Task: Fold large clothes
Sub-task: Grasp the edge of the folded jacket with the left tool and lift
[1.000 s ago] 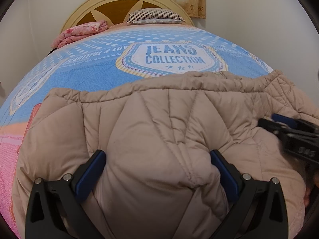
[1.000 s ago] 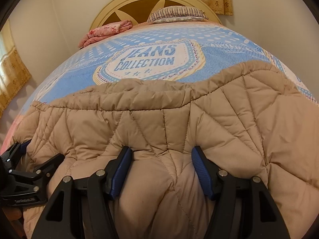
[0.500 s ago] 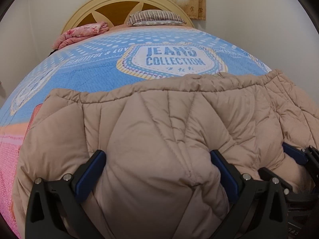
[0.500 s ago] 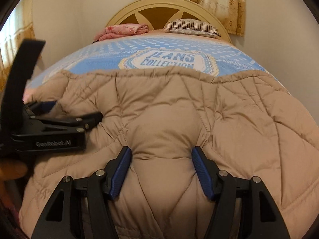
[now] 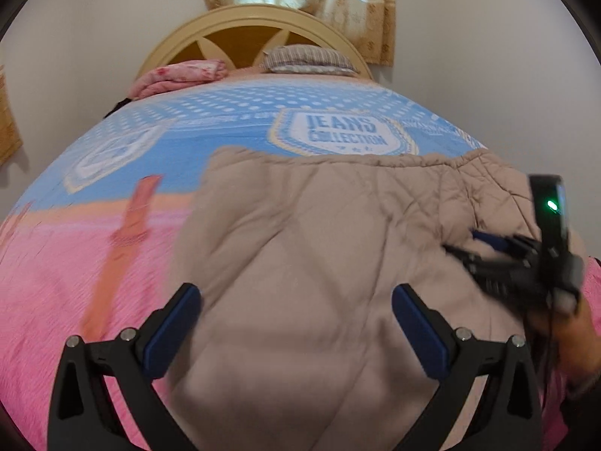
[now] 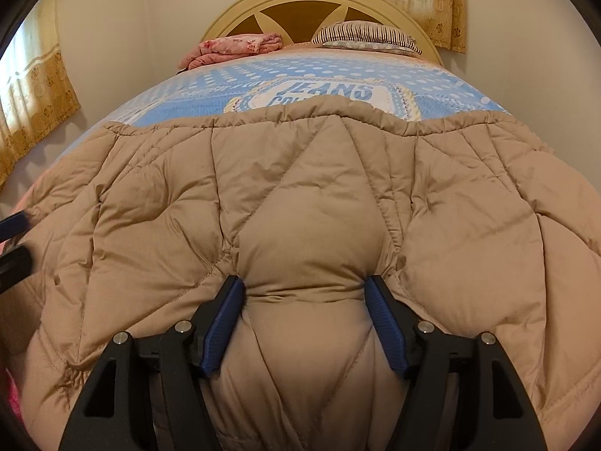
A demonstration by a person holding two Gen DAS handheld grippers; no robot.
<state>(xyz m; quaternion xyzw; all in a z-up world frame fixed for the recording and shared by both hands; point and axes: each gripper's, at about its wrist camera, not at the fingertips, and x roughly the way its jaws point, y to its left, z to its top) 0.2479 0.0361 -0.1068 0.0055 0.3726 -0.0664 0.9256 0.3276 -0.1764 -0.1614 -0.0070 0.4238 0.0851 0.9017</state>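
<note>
A large tan quilted coat [image 5: 319,233] lies on the bed and fills the right wrist view [image 6: 308,188]. My left gripper [image 5: 296,315] has its blue pads wide apart with a thick fold of the coat bulging between them. My right gripper [image 6: 306,300] pinches a puffy fold of the coat, the fabric creased in at both pads. The right gripper also shows at the right of the left wrist view [image 5: 484,240], low on the coat. A left finger tip [image 6: 15,223] shows at the left edge of the right wrist view.
The bed has a blue and pink cover [image 5: 188,143] with a "JEANS COLLECTION" print. A folded pink blanket [image 5: 180,75] and a striped pillow [image 5: 308,60] lie by the wooden headboard [image 5: 244,34]. Curtains [image 6: 33,101] hang left and behind.
The left gripper has swung right and lifted, baring pink cover on its left. The coat now looks narrower there, folded inward. The right gripper has moved back with its fold.
</note>
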